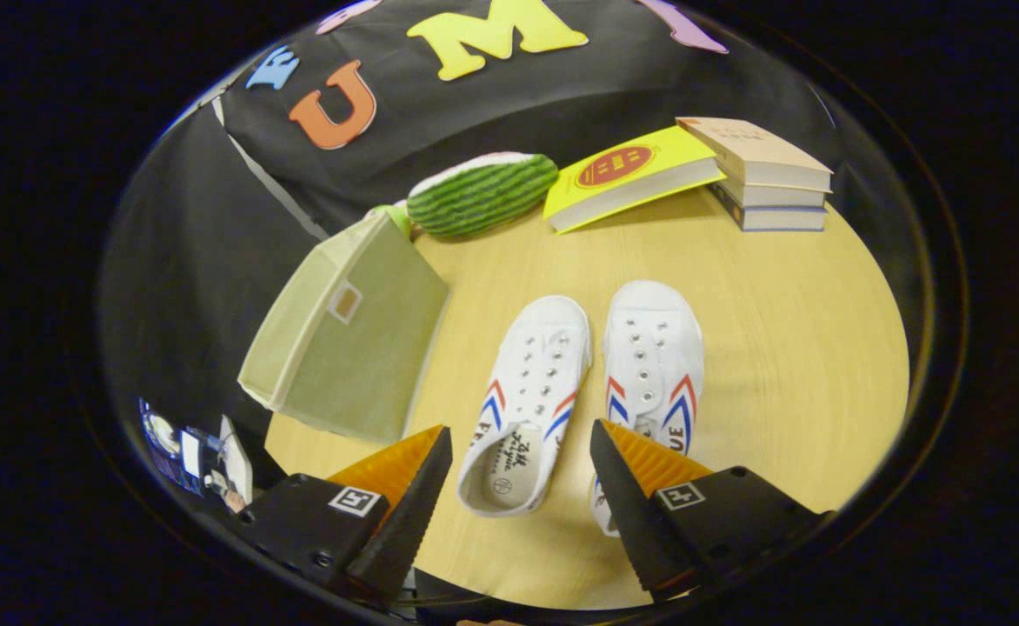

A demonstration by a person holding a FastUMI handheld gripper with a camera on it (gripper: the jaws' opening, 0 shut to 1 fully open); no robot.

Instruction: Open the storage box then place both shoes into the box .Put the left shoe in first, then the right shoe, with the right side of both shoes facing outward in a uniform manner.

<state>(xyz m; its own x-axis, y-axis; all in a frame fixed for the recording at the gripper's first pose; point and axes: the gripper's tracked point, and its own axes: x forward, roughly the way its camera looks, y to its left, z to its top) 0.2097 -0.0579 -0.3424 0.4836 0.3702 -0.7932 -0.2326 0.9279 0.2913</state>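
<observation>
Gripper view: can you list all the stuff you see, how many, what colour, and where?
shoes: two, white with red and blue stripes, side by side on the table; left shoe between the claw's fingers, right shoe partly behind one finger
storage box: one, pale green, closed, beside the left shoe
watermelon plush: one, green striped, beyond the box
yellow book: one, leaning on the stack
stacked books: three, beige
table: one, light wood
claw: one, open, empty

The gripper (518, 448) hangs high — its 2 fingers spread wide.
</observation>
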